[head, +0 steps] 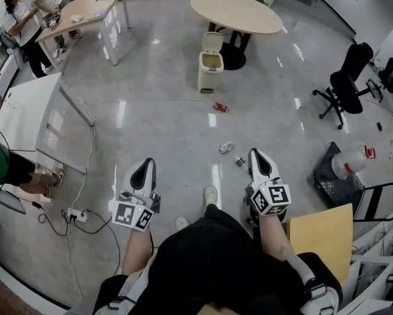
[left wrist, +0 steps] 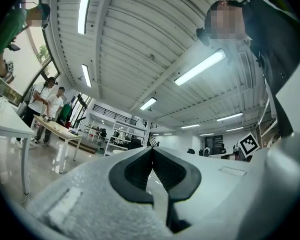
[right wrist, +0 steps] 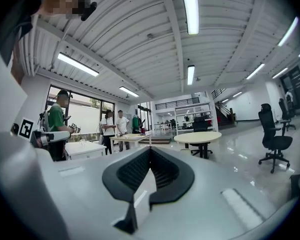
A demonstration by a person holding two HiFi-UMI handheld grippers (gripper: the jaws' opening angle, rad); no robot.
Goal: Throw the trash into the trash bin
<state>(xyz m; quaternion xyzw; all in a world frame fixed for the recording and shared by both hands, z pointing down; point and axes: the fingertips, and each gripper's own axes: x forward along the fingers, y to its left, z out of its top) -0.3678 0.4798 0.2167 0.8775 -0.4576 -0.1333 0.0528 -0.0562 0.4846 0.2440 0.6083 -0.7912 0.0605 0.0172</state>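
The beige trash bin [head: 210, 63] stands on the grey floor with its lid up, in front of the round table. Trash lies on the floor between it and me: a red can [head: 220, 107], a crumpled clear piece [head: 226, 147] and a small dark piece [head: 239, 161]. My left gripper [head: 146, 162] is held low at the left, shut and empty. My right gripper [head: 256, 152] is at the right, just beside the small dark piece, also shut and empty. In the left gripper view the left gripper [left wrist: 152, 149] has its jaws together, and in the right gripper view the right gripper [right wrist: 150, 148] does too.
A round wooden table [head: 235, 12] stands behind the bin. A black office chair [head: 344, 84] is at the right. White tables [head: 25, 110] and a power strip with cables [head: 75, 215] are at the left. A black mat with a plastic bottle [head: 348, 163] and a wooden board [head: 321, 233] lie near right. People stand at the far left.
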